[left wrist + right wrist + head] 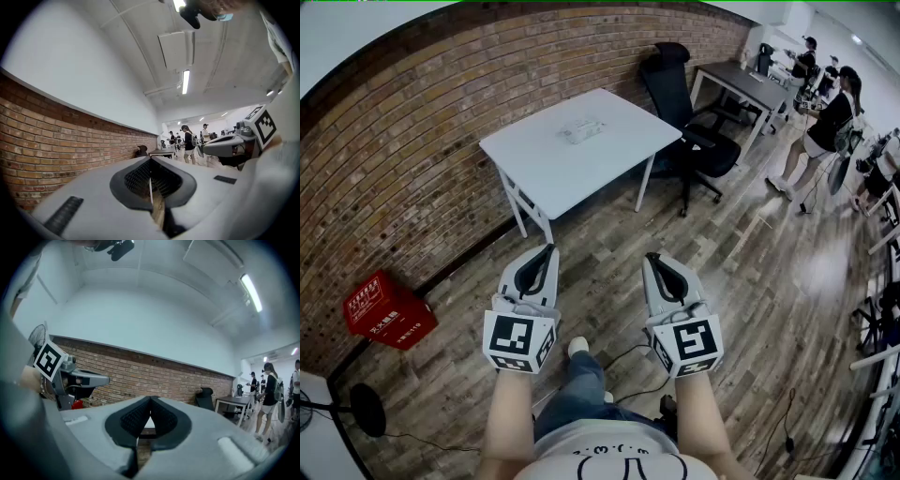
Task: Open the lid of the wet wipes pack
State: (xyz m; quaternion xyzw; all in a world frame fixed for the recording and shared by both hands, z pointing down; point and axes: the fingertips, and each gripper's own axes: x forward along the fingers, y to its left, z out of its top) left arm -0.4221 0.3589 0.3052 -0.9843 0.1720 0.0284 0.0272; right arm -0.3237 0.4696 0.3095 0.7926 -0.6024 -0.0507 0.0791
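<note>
A pale wet wipes pack (581, 128) lies flat on the white table (544, 164) by the brick wall, far ahead of both grippers. My left gripper (550, 249) is held level at waist height over the wood floor, jaws shut and empty. Beside it my right gripper (652, 257) is also shut with nothing in it. In the left gripper view the left gripper (150, 161) has its tips together, with the right one at the frame's right edge. The right gripper (150, 399) shows its tips closed in the right gripper view; the table's white edge barely peeks behind them.
A black office chair (689, 112) stands right of the table, with a dark desk (741, 86) behind it. Several people (830, 122) stand at the far right. A red crate (386, 309) sits by the wall at left, and cables (628, 366) trail on the floor near my feet.
</note>
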